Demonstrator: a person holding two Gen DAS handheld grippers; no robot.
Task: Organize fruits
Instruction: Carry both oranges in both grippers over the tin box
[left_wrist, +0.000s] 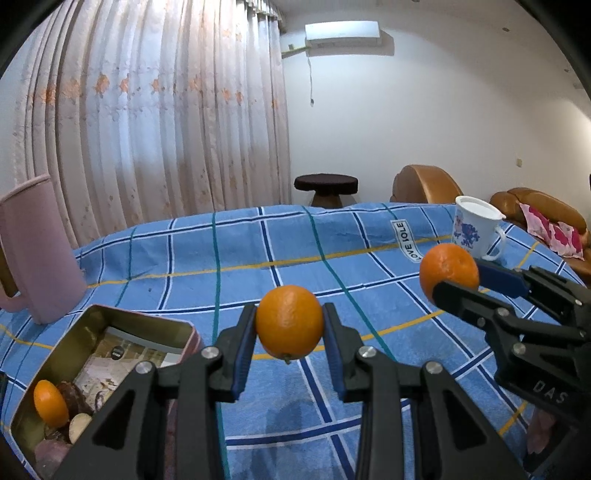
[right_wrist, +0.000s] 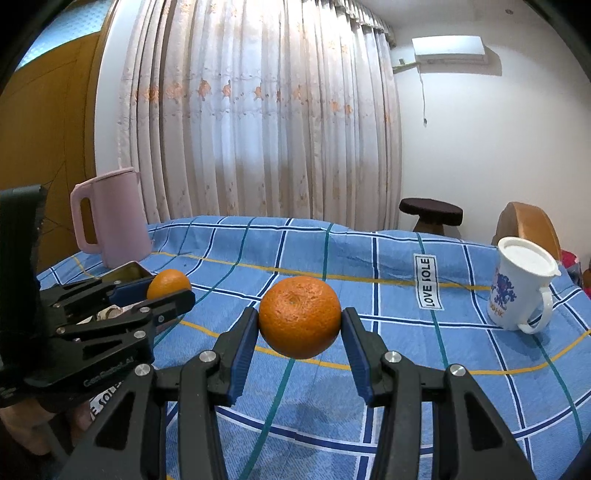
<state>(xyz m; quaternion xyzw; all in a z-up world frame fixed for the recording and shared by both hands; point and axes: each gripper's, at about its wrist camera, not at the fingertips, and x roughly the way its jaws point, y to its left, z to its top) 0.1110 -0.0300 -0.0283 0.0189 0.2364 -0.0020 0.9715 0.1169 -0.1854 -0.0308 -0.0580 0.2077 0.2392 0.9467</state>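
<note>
My left gripper (left_wrist: 290, 330) is shut on an orange (left_wrist: 290, 321) and holds it above the blue checked tablecloth (left_wrist: 221, 258). My right gripper (right_wrist: 300, 330) is shut on a second orange (right_wrist: 300, 317), also lifted off the cloth. Each gripper shows in the other's view: the right one with its orange (left_wrist: 448, 271) at the right, the left one with its orange (right_wrist: 168, 282) at the left. An open metal tin (left_wrist: 48, 365) lies at the lower left; a third orange (left_wrist: 51, 402) lies inside it among other items.
A pink jug (left_wrist: 37, 251) stands at the left behind the tin. A white lidded mug (left_wrist: 474, 227) with a blue print stands at the right. Curtains, a dark stool (left_wrist: 325, 188) and brown sofas (left_wrist: 543, 210) lie beyond the table.
</note>
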